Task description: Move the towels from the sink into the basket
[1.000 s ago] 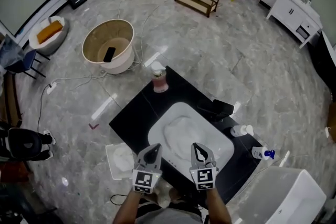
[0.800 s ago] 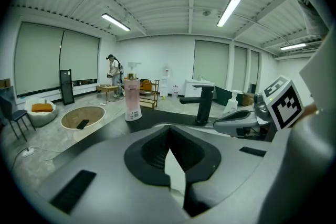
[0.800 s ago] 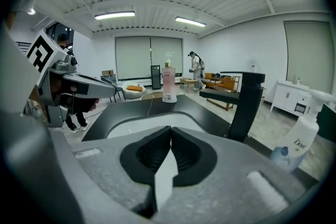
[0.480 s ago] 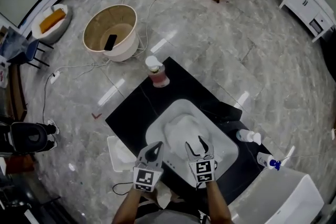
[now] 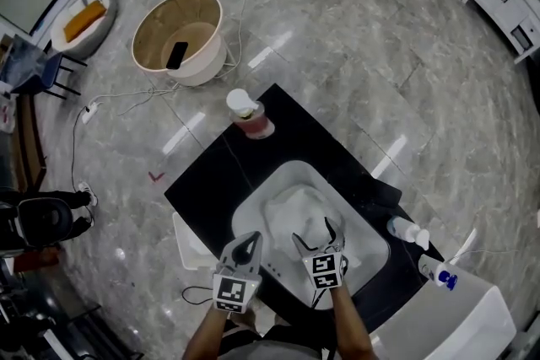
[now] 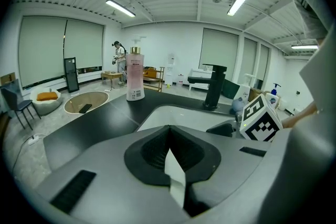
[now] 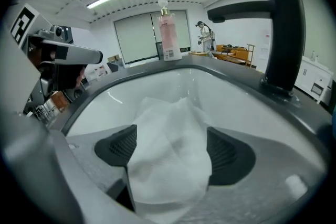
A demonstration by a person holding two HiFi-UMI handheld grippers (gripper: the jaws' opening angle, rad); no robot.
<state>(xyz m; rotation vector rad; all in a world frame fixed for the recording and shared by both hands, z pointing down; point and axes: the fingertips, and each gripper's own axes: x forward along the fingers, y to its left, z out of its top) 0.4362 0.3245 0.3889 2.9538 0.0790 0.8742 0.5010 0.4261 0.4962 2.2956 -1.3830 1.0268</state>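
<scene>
Towel (image 7: 167,123) between opening jaws of right gripper (image 7: 171,153); unclear from head view

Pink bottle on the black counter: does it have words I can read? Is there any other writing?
Nothing here is readable.
Tall pink pump bottle: white label, print too blurred to read.
Black-and-white patterned cube: only square patterns, no letters.

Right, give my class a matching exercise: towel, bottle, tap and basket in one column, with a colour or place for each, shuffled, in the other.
1 towel
2 bottle
3 tap
4 basket

A black
B on the floor
C in the sink
D pink

Pairs: 1-C, 2-D, 3-A, 4-B
</scene>
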